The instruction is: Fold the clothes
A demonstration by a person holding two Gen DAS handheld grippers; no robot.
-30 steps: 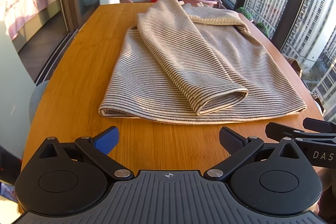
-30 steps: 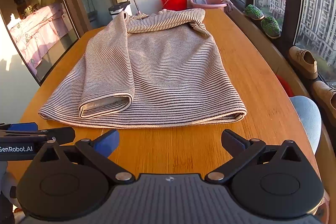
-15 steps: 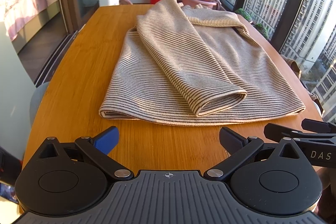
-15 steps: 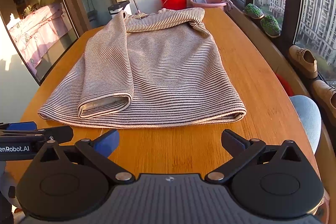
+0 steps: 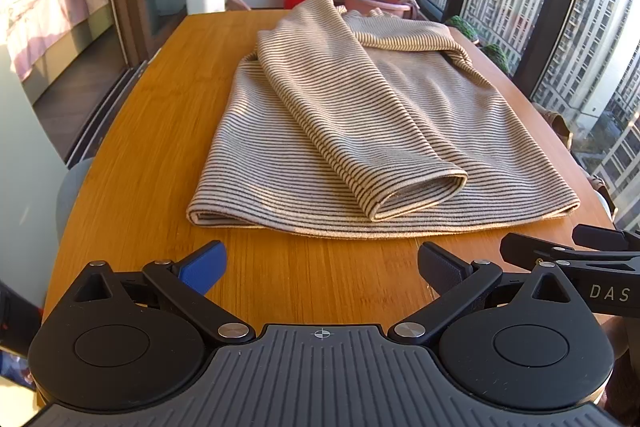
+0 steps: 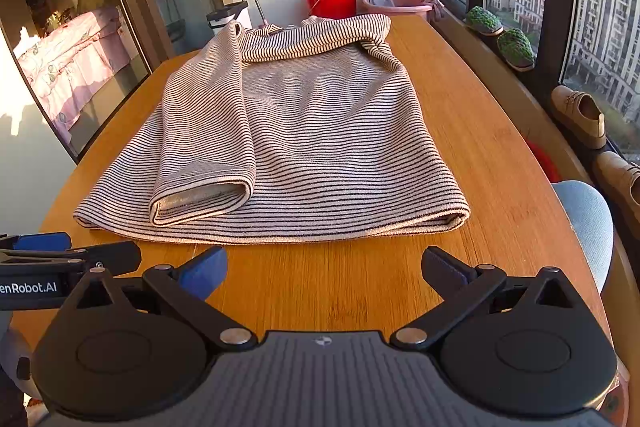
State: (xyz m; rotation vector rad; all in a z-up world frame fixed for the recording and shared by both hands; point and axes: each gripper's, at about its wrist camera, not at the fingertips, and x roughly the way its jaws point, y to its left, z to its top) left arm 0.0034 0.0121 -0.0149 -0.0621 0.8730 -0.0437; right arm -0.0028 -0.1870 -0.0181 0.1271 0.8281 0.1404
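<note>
Both sleeves lie folded over the striped sweater on the desk; body folds remain. Left hand-held gripper and right hand-held gripper hover wide open, empty.

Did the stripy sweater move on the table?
No. The sweater lies in the same spot on the table, its hem at the same edge.

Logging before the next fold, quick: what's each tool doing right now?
Left tool: open, holding nothing, short of the striped sweater.
Right tool: open, holding nothing.
</note>
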